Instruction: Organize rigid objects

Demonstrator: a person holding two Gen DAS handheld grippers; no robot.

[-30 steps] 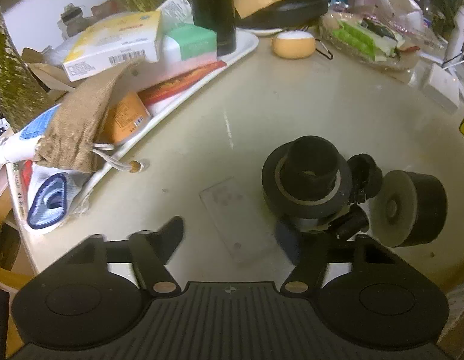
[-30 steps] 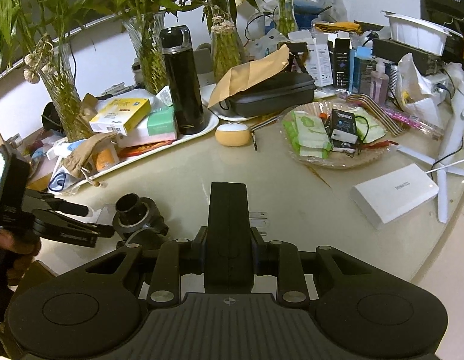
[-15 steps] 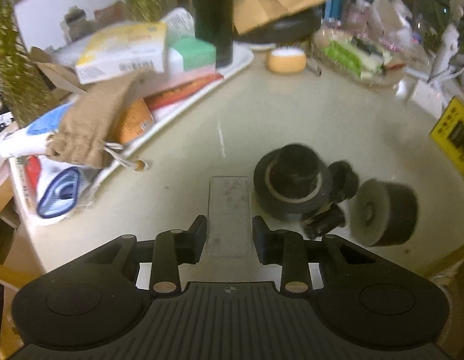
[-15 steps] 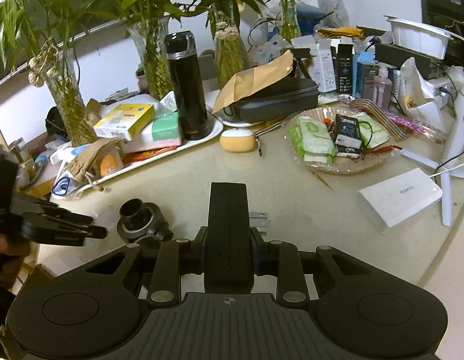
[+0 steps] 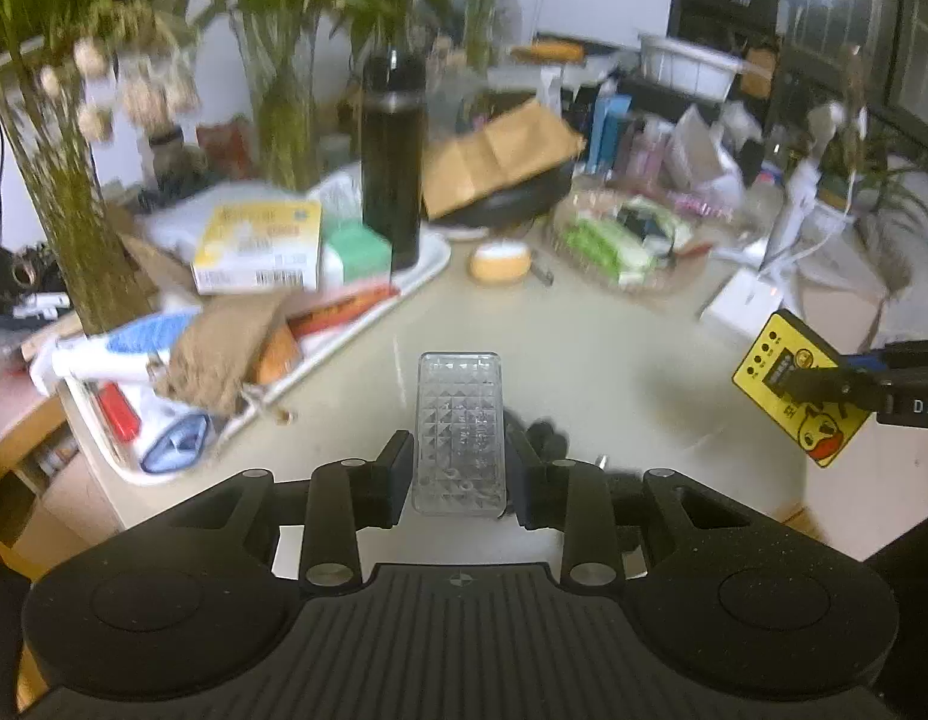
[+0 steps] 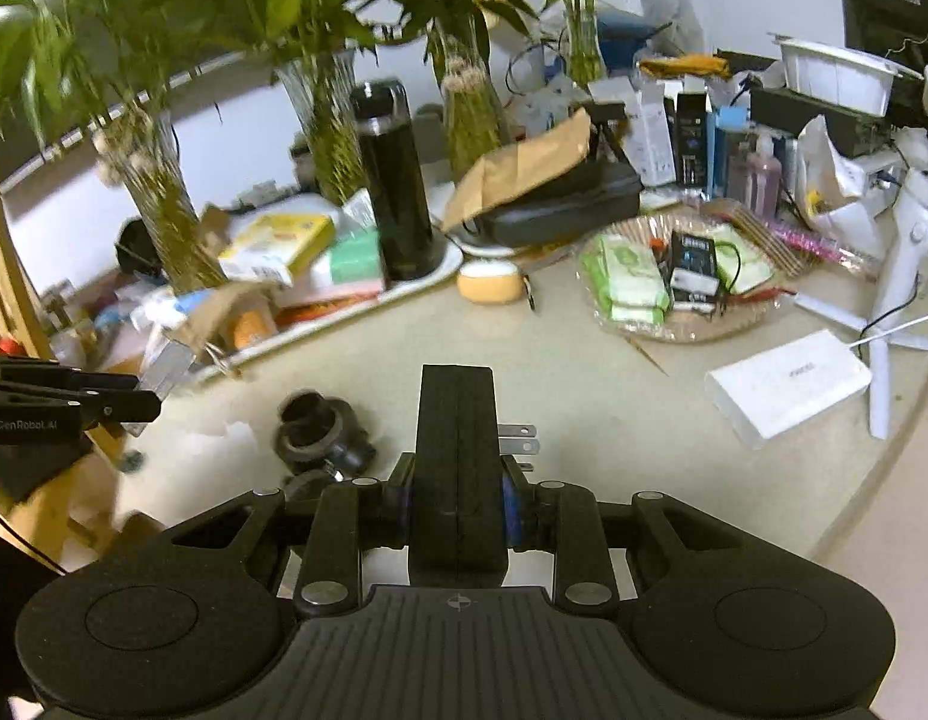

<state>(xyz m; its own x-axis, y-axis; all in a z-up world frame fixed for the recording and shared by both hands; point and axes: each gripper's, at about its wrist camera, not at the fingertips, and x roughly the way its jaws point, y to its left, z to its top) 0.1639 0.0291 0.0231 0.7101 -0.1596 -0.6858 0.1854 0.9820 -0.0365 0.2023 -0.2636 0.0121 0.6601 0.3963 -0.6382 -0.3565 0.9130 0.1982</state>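
left tongs (image 5: 459, 468) are clamped on a clear plastic case (image 5: 458, 429) with a diamond-pattern face, held up off the worktop (image 5: 583, 360), its long side pointing to twelve o'clock. right tongs (image 6: 458, 498) are pinched tight on a black charger block (image 6: 458, 468), its metal prongs sticking out toward three o'clock. from the right wrist view, down on the worktop at ten o'clock of the charger, a black round lens part (image 6: 320, 429) lies in a small cluster. at twelve o'clock, well apart, a tall black flask (image 6: 395, 180) stands upright on a white tray (image 6: 428, 276). left view is motion-blurred.
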